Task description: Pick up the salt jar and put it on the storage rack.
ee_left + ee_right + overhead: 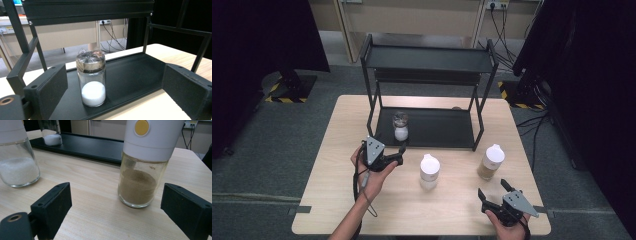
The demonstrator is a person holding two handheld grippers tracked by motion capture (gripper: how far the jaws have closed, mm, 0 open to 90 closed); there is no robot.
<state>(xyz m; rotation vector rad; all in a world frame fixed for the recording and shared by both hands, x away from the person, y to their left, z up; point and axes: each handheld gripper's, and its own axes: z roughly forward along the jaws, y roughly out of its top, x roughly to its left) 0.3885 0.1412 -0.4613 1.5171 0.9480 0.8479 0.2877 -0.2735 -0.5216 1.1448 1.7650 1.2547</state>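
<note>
A small glass jar with a silver lid and white powder (pixel 401 126) (pixel 91 78) stands at the front left of the black rack's bottom shelf (pixel 437 127) (pixel 130 80). My left gripper (pixel 400 153) (pixel 115 92) sits just in front of it, open, jaws wide apart with nothing between them. A white-capped jar of white powder (pixel 429 171) (pixel 16 162) stands mid-table. A white-capped jar of brown powder (pixel 490 162) (pixel 145 170) stands to the right. My right gripper (pixel 492 192) (pixel 115 212) is open near the table's front right, pointing at the brown jar, apart from it.
The two-tier black metal rack (pixel 427 57) stands at the back of the wooden table (pixel 342 200). Its upright posts (pixel 17 40) frame the shelf opening. Dark curtains and stands flank the table; cables hang at the far wall.
</note>
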